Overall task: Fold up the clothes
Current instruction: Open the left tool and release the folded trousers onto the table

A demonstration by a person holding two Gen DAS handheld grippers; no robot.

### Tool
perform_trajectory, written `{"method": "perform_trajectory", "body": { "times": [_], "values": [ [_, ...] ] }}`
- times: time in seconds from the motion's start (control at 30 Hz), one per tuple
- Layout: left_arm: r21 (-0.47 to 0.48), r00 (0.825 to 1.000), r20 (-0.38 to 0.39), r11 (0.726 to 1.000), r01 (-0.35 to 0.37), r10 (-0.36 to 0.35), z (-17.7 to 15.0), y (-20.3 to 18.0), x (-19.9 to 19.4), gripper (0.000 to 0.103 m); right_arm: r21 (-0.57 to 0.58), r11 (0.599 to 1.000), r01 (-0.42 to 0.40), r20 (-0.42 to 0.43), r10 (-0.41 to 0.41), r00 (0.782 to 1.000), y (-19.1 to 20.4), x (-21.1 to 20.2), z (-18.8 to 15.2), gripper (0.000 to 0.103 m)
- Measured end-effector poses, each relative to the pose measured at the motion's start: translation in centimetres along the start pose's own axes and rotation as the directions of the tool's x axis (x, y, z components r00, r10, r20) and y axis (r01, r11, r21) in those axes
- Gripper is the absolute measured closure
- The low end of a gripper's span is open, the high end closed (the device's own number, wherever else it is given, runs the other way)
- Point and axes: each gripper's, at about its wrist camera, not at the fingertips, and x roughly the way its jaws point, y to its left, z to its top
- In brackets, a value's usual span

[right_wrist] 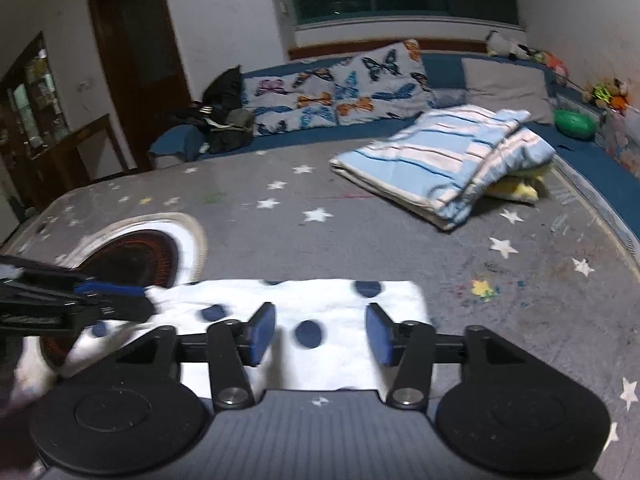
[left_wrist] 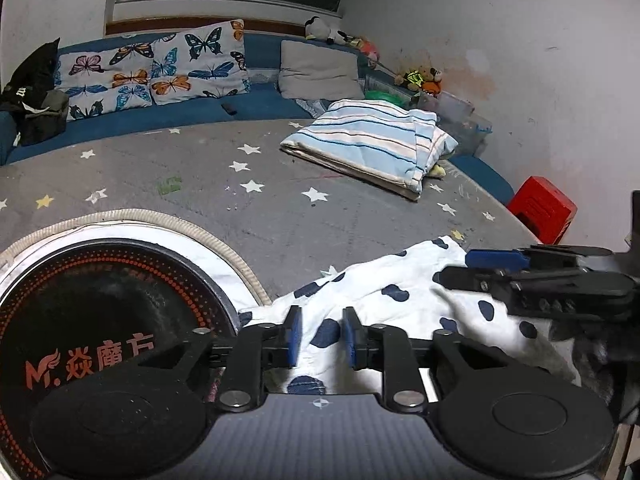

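Note:
A white garment with dark blue spots lies flat in a folded rectangle on the grey star-print bed cover, near its front edge. My left gripper hovers over the garment's left end, its blue pads a little apart with cloth showing in the gap and not pinched. In the right wrist view it comes in from the left at the cloth's corner. My right gripper stands open over the garment's right half, pads wide apart. The left wrist view shows it entering from the right.
A round white mat with a black and orange print lies just left of the garment. A folded blue striped blanket sits at the back right, butterfly pillows behind. A red stool stands beside the bed.

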Motion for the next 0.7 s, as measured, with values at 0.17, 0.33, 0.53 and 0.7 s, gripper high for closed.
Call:
{"method": "perform_trajectory", "body": {
  "times": [0.17, 0.33, 0.53, 0.7],
  "values": [
    [0.019, 1.000, 0.006, 1.000, -0.016, 0.016, -0.2, -1.1, -0.5, 0.059, -0.052, 0.998, -0.040, -0.009, 0.039, 0.999, 2.3, -0.7, -1.4, 0.040],
    [0.037, 0.999, 0.007, 0.999, -0.032, 0.032, -0.4, -1.5, -0.5, 0.057, -0.084, 0.996, -0.035, -0.031, 0.033, 0.999, 3.7, -0.8, -3.0, 0.036],
    [0.046, 0.999, 0.011, 0.998, -0.042, 0.041, -0.6, -1.8, -0.5, 0.054, -0.104, 0.994, -0.017, -0.039, 0.013, 0.999, 4.0, -2.2, -4.8, 0.028],
    [0.049, 0.999, 0.012, 0.998, -0.049, 0.049, -0.8, -2.0, -0.4, 0.053, -0.092, 0.996, -0.002, -0.041, -0.002, 0.999, 3.5, -4.4, -7.0, 0.022]
  ]
}}
